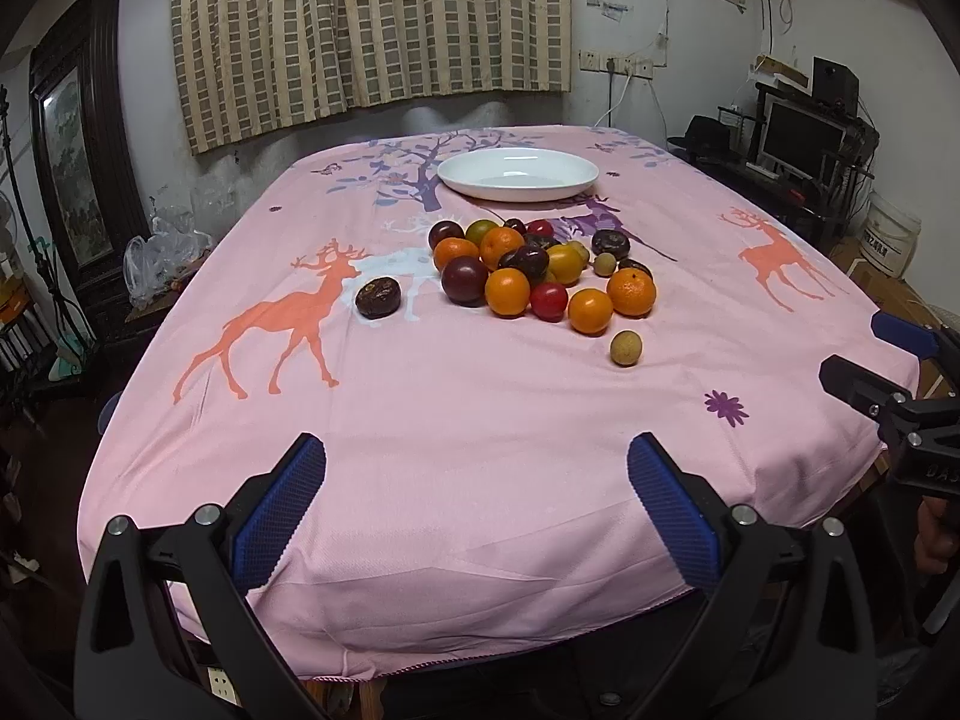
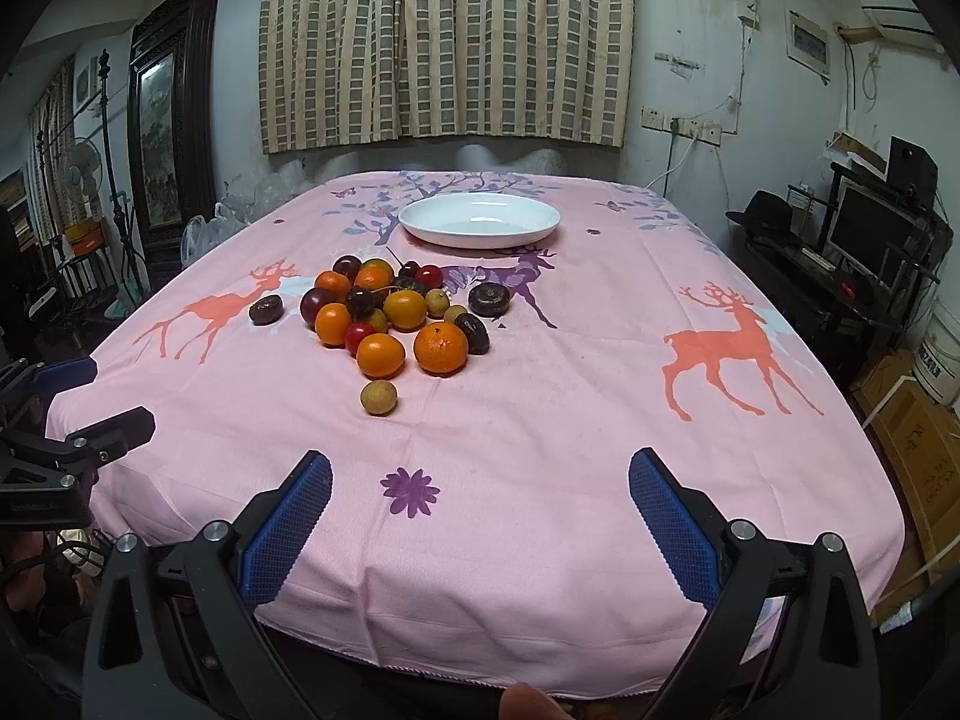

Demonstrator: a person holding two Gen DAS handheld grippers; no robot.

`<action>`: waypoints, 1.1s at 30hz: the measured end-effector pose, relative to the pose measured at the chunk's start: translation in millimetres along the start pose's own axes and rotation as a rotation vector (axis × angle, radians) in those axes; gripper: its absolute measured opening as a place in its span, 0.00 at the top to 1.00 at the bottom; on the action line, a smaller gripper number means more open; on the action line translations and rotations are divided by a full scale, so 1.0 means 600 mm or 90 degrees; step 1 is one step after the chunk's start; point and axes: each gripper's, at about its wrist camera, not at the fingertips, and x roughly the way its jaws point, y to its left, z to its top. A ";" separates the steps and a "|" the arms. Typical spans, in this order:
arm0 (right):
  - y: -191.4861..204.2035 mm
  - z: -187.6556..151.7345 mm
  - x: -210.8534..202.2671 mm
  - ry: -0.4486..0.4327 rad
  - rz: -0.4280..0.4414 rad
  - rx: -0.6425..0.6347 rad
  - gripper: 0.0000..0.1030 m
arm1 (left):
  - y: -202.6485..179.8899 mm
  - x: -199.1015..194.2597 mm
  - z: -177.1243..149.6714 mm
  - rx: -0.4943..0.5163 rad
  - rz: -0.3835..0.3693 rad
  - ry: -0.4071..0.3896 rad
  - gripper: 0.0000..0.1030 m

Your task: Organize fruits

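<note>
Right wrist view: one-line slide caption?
Open right tool hovers over pink tablecloth, facing fruit pile and empty white plate.

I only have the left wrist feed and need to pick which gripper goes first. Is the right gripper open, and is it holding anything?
Observer: The right gripper is open and empty. Only the pink tablecloth and its purple flower print show between its fingers.
Operator: Which fruit is nearest to it?
Observer: The lone longan. It sits apart from the pile, ahead and to the left of the gripper.
Operator: I see only a sliver behind the big orange. What is it?
Observer: A dark wrinkled fruit, tucked against the right rear of the big orange.
</note>
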 end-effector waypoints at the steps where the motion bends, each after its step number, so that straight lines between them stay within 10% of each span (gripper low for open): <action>1: 0.000 -0.001 0.001 0.002 0.000 0.000 0.03 | 0.001 0.005 -0.002 -0.001 0.001 0.003 0.04; 13: 0.032 0.001 0.126 0.040 0.020 -0.028 0.06 | 0.065 0.082 -0.007 -0.045 0.007 0.046 0.04; 25: 0.101 0.048 0.274 0.157 0.122 -0.070 0.42 | 0.164 0.156 0.061 -0.065 -0.061 0.073 0.04; 30: 0.110 0.045 0.282 0.171 0.120 -0.099 0.74 | 0.194 0.191 0.098 -0.003 -0.061 0.091 0.05; 33: 0.102 0.042 0.275 0.177 0.141 -0.093 0.74 | 0.203 0.231 0.123 0.032 -0.057 0.104 0.25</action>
